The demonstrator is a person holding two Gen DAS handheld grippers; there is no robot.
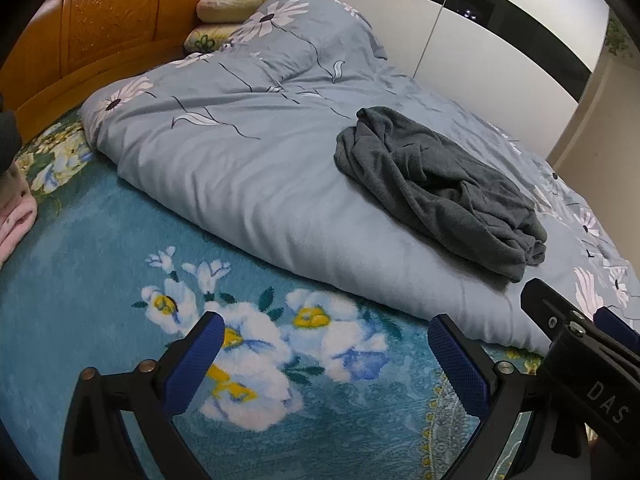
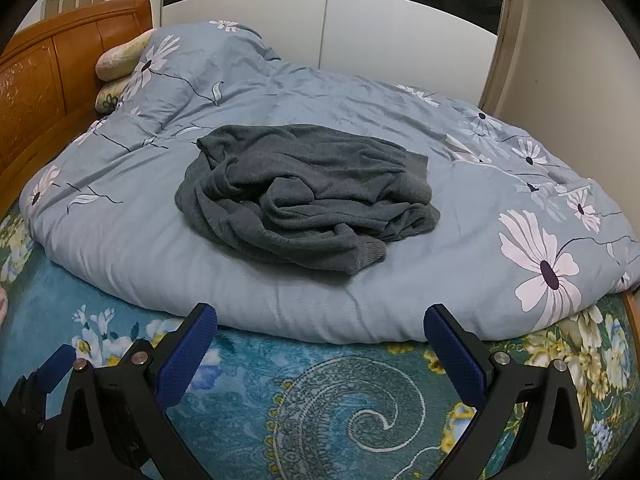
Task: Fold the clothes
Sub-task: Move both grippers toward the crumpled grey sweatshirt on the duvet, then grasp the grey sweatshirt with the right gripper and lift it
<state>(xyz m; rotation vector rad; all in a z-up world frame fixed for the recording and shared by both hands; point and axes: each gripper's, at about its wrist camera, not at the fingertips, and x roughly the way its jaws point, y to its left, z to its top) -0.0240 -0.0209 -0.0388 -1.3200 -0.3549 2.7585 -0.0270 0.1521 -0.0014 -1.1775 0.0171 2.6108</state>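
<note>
A dark grey knit garment (image 2: 304,196) lies crumpled in a heap on a light blue flowered quilt (image 2: 160,240); a ribbed cuff points toward me. It also shows in the left wrist view (image 1: 440,184), far to the right. My right gripper (image 2: 320,344) is open and empty, hovering over the teal blanket just short of the quilt's near edge, in line with the garment. My left gripper (image 1: 328,352) is open and empty, over the teal blanket to the left of the garment. The right gripper's body (image 1: 580,352) shows at the lower right of the left wrist view.
A teal flowered blanket (image 1: 120,240) covers the bed under the quilt. An orange wooden headboard (image 1: 112,20) and two pillows (image 1: 228,4) are at the far left. A white and black wardrobe (image 2: 360,20) stands behind the bed. Pink cloth (image 1: 14,224) lies at the left edge.
</note>
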